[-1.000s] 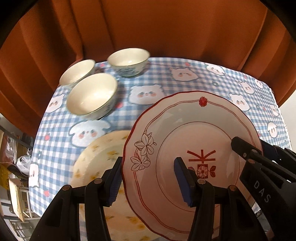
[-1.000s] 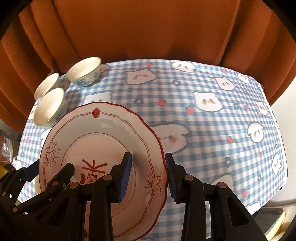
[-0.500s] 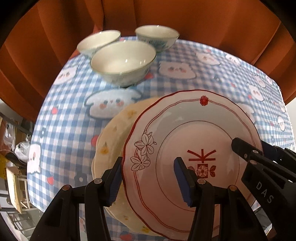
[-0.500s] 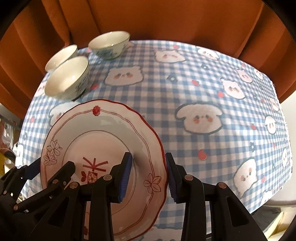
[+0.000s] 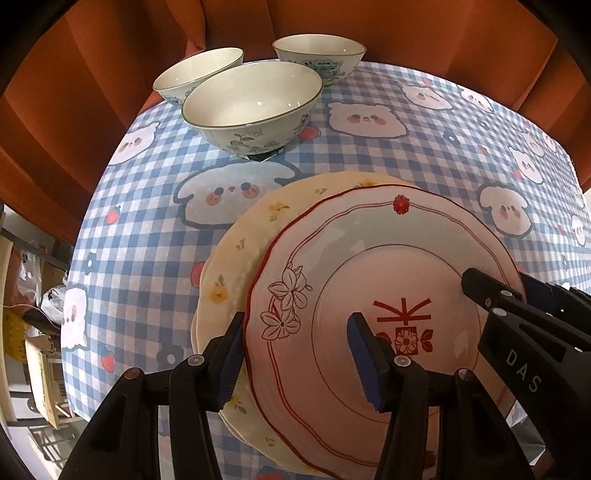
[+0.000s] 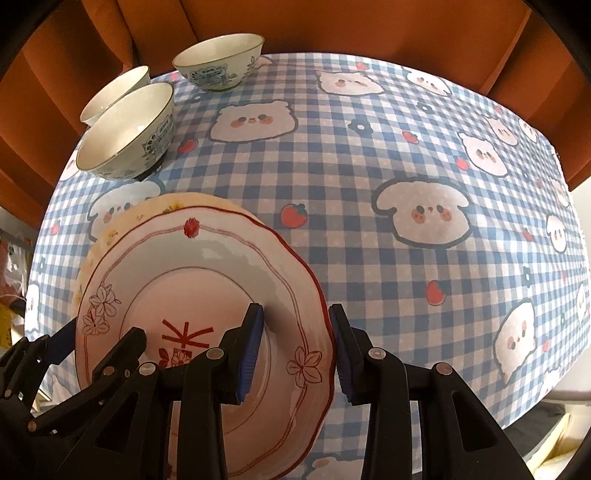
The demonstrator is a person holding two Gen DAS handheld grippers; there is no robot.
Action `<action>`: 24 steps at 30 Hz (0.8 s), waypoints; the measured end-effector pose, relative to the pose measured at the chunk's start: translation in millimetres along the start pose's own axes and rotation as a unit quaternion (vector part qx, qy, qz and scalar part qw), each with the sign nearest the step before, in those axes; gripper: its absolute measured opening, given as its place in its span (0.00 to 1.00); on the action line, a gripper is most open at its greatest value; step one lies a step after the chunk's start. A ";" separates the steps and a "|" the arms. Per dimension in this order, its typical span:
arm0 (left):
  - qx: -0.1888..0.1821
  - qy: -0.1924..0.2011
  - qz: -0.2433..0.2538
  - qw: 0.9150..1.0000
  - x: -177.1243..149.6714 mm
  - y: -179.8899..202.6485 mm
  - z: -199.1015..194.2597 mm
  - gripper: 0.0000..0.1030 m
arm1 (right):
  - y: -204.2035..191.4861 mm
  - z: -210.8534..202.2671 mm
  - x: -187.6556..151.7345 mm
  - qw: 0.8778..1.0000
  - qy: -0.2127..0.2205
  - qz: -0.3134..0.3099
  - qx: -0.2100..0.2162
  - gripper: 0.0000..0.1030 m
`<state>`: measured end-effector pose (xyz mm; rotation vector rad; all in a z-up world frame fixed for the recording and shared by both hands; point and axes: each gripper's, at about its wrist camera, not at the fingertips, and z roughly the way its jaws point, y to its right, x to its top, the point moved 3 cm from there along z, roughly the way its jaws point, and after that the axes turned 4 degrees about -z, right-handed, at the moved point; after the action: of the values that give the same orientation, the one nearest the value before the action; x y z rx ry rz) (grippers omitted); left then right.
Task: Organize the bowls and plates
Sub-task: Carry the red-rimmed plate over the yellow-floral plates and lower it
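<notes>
Plate (image 5: 388,273) with the red rim sits nearest, gripped on both sides: the left tongs (image 5: 297,363) clamp its left edge, one pad on top and one below, and the right tongs (image 6: 295,349) clamp its right edge the same way. It lies over a yellow plate (image 5: 251,251) that shows past its left edge, though whether the two touch I cannot tell. Beyond the tongs' tips the table (image 6: 369,177), in a blue checked cloth with bears, stretches away. Three bowls (image 5: 251,103) stand close together at its far left, before an orange curtain (image 6: 332,26).
</notes>
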<state>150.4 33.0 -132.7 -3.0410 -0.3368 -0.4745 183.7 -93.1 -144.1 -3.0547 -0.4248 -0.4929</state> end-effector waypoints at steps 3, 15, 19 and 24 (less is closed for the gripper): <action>0.004 0.002 0.003 1.000 0.4 -0.3 0.2 0.54 | 0.9 1.5 -1.0 1.000 0.002 0.004 0.009 0.38; 0.025 -0.003 0.018 1.000 -2.2 0.2 -0.2 0.52 | 10.7 -12.1 -14.1 0.999 0.007 0.018 0.048 0.26; 0.035 -0.006 0.008 0.999 -1.6 -6.9 -2.0 0.52 | 5.9 -9.7 -13.3 0.999 0.008 0.012 0.047 0.27; 0.053 -0.004 0.002 0.999 -1.8 -13.5 -1.6 0.52 | -6.8 -8.4 -10.2 0.999 0.016 -0.003 0.050 0.27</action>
<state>145.3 45.7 -131.6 -2.9422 -0.3433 -0.4288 170.0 -89.7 -139.5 -2.9463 -0.4437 -0.5043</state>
